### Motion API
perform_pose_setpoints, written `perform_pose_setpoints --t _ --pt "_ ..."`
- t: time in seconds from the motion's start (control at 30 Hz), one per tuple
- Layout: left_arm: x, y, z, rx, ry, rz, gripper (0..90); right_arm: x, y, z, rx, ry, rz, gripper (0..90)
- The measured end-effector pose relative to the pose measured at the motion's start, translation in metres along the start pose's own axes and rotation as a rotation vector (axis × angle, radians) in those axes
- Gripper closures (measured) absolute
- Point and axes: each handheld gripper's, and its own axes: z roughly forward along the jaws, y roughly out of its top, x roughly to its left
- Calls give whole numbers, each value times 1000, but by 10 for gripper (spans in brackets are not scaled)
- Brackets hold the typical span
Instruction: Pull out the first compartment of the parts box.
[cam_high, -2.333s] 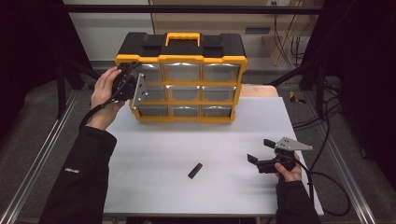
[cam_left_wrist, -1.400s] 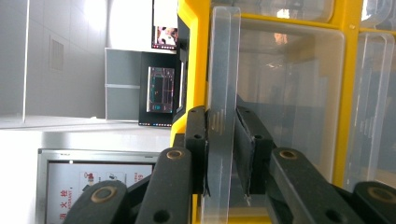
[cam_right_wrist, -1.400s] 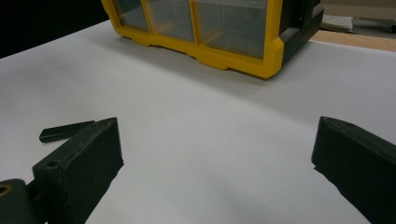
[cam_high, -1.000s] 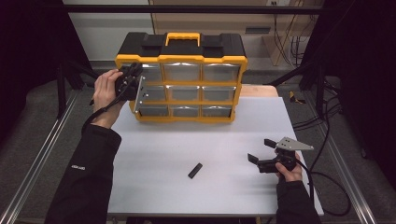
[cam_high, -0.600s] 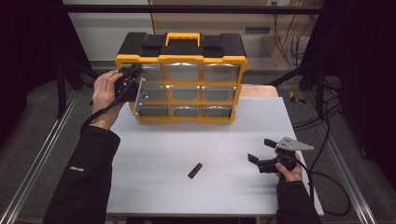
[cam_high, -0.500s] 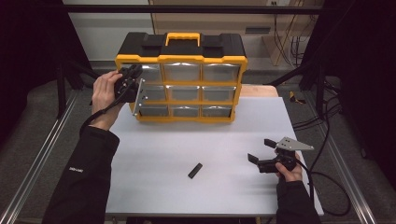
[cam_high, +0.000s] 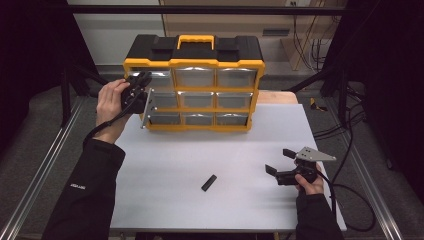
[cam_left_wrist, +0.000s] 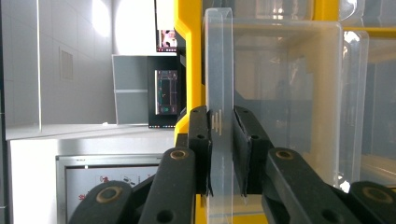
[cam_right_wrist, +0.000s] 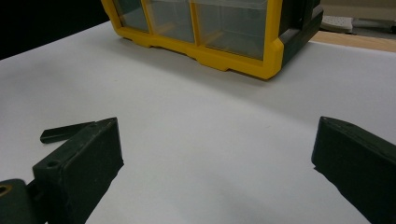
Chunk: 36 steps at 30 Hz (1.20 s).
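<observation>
The black fingers (cam_left_wrist: 201, 140) of the left gripper (cam_left_wrist: 221, 154) are clenched on the front wall of a clear plastic drawer (cam_left_wrist: 219, 70), one pad on each face of the thin panel, with the gripper rolled on its side. In the high view that drawer (cam_high: 148, 107) stands pulled partway out of the left column, middle row, of a yellow-framed, black-topped organiser cabinet with nine transparent drawers (cam_high: 195, 82), and the left gripper (cam_high: 136, 92) sits at the cabinet's left front corner in the person's left hand (cam_high: 111, 102). The cabinet stands at the far side of the white desk (cam_high: 165, 165). The right gripper (cam_high: 278, 167) rests low over the desk near its right edge, well apart from the cabinet, its fingers (cam_right_wrist: 81, 163) released and spread wide with bare desk between them. A small flat black bar (cam_high: 209, 182) lies on the desk near the front middle, between the two arms, touched by neither gripper.
</observation>
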Motion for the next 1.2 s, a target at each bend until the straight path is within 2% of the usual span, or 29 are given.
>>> perform_pose_setpoints --t 1.2 --pt "-3 6 -20 -9 4 17 781 0 0 0 -2 -1 0 21"
